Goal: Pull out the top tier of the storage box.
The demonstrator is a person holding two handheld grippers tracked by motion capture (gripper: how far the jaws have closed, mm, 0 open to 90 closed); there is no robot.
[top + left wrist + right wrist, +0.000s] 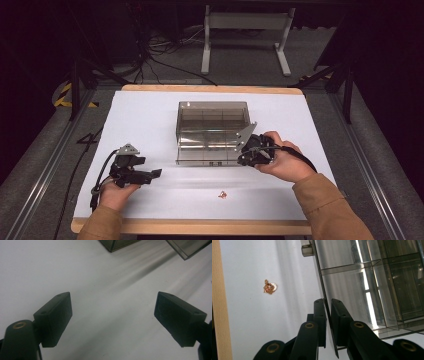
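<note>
**Right claw clamps the organizer's lid edge**

A smoky transparent compartment box (212,131) sits near the middle of the white table (150,115), its hinged lid (207,155) folded down toward the person. In the right gripper view, the thin edge of the lid (342,290) runs between the two black pads, which press on it from both sides: the right claw (328,312) is clenched on the lid. In the high view the right claw (248,152) meets the box at its front right corner, with the right hand (282,165) wrapped around the gripper body.

The left claw (152,174) rests low over the table, well apart from the box, to its left and nearer the person. In the left gripper view the left claw (112,315) stands released, its jaws wide with bare white table between them; two dark corners of the box show at the top edge.

A small gold-coloured ornament (222,194) lies on the table near the front edge, between the two hands. The right gripper view shows it (269,287) beside the wooden table rim (220,302).
</note>
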